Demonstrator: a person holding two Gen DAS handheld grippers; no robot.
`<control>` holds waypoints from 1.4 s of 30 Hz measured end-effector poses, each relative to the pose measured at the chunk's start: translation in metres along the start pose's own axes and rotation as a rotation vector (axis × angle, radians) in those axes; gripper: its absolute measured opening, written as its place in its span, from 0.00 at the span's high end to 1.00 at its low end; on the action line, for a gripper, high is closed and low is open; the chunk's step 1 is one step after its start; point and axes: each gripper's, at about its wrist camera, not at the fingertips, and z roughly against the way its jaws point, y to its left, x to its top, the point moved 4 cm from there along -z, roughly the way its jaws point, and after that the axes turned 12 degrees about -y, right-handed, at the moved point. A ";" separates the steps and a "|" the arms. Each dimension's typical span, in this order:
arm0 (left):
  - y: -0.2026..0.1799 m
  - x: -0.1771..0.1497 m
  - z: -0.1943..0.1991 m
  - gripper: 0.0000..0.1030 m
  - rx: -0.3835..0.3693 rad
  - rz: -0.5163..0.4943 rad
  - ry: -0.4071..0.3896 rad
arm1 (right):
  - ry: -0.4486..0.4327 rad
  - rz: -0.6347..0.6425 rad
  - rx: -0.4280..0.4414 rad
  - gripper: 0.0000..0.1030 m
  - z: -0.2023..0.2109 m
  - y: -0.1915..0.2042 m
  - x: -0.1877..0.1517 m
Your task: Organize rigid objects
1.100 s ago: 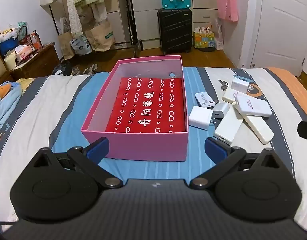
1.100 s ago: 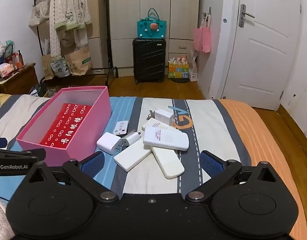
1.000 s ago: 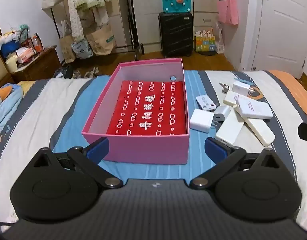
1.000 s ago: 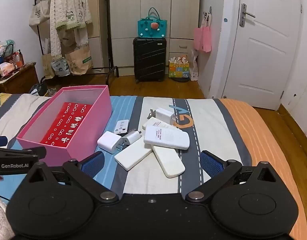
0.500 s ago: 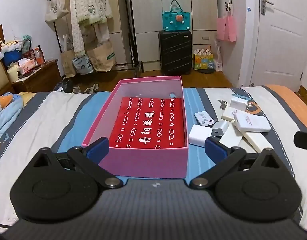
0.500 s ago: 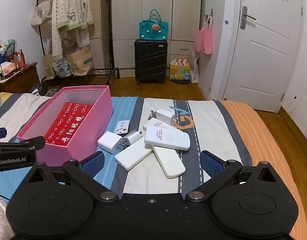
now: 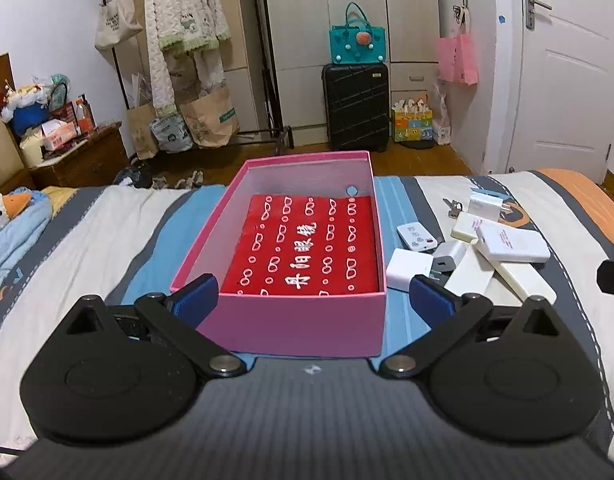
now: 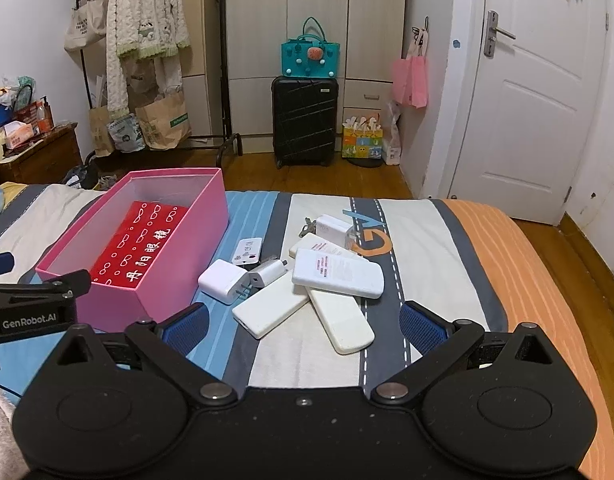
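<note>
At the far left of the room a wooden nightstand (image 7: 79, 156) carries clutter, and a blue plush toy (image 7: 15, 224) lies on the bed's left edge. A clothes rack (image 8: 147, 44) with a cream knitted cardigan stands over paper bags on the wood floor. The bed (image 7: 99, 240) wears a striped cover in grey, cream, blue and orange.

The left gripper (image 7: 313, 294) hovers low at the near end of an open pink box (image 7: 299, 328), its jaws spread wide, one on each side of the box's near wall, holding nothing. A red printed sheet (image 7: 307, 248) lines the box floor.

Behind the box, against the wardrobe (image 8: 315, 20), a black suitcase (image 8: 305, 120) carries a teal bag.

Right of the box, on the bed, lies a cluster of white items: a cube charger (image 8: 223, 281), a smaller plug adapter (image 8: 267, 270), a small remote (image 8: 249, 251), another charger (image 8: 333, 229) beside keys, and overlapping power banks (image 8: 339, 274).

The right gripper (image 8: 303, 326) hangs just short of this pile, jaws wide apart and empty.

At the far right is a white door (image 8: 535, 92), with pink bags (image 8: 413, 76) hanging beside it.
</note>
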 end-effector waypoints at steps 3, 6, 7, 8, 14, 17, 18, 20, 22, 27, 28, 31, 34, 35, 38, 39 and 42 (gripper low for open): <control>0.000 0.000 0.000 0.00 0.003 -0.001 0.003 | 0.001 0.002 -0.004 0.00 0.000 -0.001 0.000; 0.000 -0.001 0.001 0.00 0.011 -0.007 -0.006 | -0.001 0.003 -0.011 0.00 -0.001 -0.001 0.000; 0.000 -0.001 0.001 0.00 0.011 -0.006 -0.006 | 0.001 0.002 -0.009 0.00 -0.001 -0.001 -0.001; 0.000 -0.001 0.000 0.00 0.010 -0.004 0.000 | 0.004 0.000 -0.006 0.00 -0.001 -0.002 -0.001; 0.001 -0.006 -0.002 0.00 0.015 -0.008 0.027 | 0.001 0.000 -0.005 0.00 -0.003 -0.001 -0.002; 0.000 -0.006 0.000 0.00 0.017 -0.016 0.016 | -0.005 0.009 -0.005 0.00 -0.002 0.000 -0.003; 0.000 -0.005 0.001 0.00 0.013 -0.013 0.014 | -0.008 0.012 -0.006 0.00 -0.002 0.000 -0.003; 0.001 -0.004 0.002 0.00 0.004 -0.004 0.011 | -0.010 0.013 -0.007 0.00 -0.001 0.000 -0.003; 0.001 -0.004 0.001 0.00 0.006 0.000 0.015 | -0.008 0.011 -0.004 0.00 -0.001 0.000 -0.003; 0.002 -0.006 0.000 0.00 0.028 -0.007 0.014 | -0.007 0.016 -0.010 0.00 -0.001 0.000 -0.004; 0.003 -0.006 0.000 0.00 0.030 -0.004 0.007 | -0.008 0.016 -0.012 0.00 -0.001 0.000 -0.004; 0.002 -0.005 0.003 0.00 0.033 0.002 -0.022 | -0.011 0.014 -0.012 0.00 -0.001 0.000 -0.004; 0.002 -0.006 0.006 0.00 0.039 -0.007 -0.049 | -0.011 0.014 -0.011 0.00 -0.001 0.000 -0.005; 0.001 -0.006 0.006 0.00 0.040 -0.009 -0.055 | -0.011 0.015 -0.012 0.00 -0.001 0.000 -0.005; 0.001 -0.005 0.005 0.00 0.036 -0.003 -0.055 | -0.011 0.016 -0.011 0.00 -0.001 0.000 -0.005; 0.002 -0.005 0.005 0.00 0.033 0.002 -0.052 | -0.011 0.017 -0.011 0.00 -0.001 0.000 -0.005; 0.003 -0.005 0.005 0.00 0.025 0.019 -0.044 | -0.009 0.016 -0.010 0.00 -0.002 0.000 -0.005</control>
